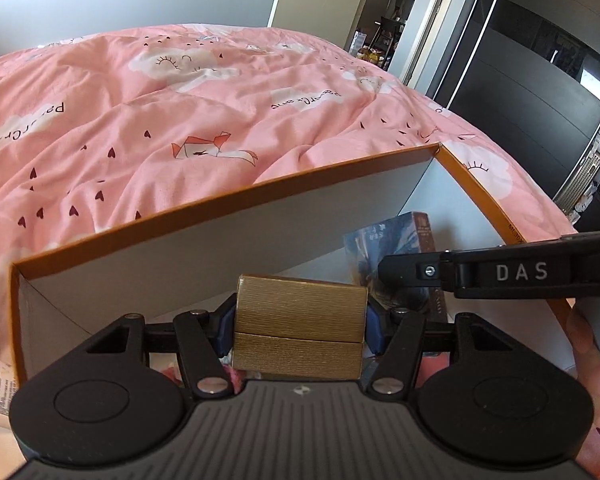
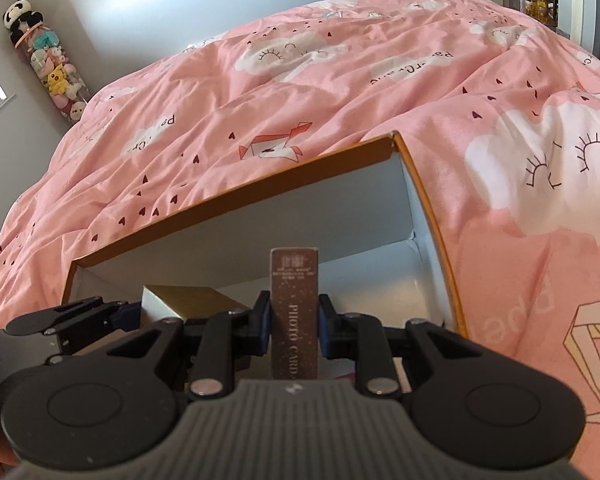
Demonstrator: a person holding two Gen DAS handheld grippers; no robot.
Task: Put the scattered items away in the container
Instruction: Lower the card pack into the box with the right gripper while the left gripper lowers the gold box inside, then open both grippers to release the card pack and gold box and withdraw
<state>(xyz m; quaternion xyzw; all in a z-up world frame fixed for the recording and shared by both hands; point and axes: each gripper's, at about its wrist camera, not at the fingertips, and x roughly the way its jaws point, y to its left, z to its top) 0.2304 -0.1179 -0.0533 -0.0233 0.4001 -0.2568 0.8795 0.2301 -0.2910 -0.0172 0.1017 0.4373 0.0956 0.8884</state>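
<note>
Left tongs point(image 1: 300, 322) clamped on gold box point(image 1: 300, 326), held over open orange box point(image 1: 148, 228) on bed w/ pink duvet point(image 1: 148, 128). Right tongs point(image 2: 294, 326) clamped on photo card pack point(image 2: 295, 312), also above orange box, nr its right wall.

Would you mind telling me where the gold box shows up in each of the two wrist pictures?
Left wrist: the gold box sits bottom centre, clamped between the left gripper fingers, over the open carton.
Right wrist: it is at lower left, partly hidden behind the right gripper's linkage.
Shared landmark: the carton's orange far rim against the pink bedspread.
</note>
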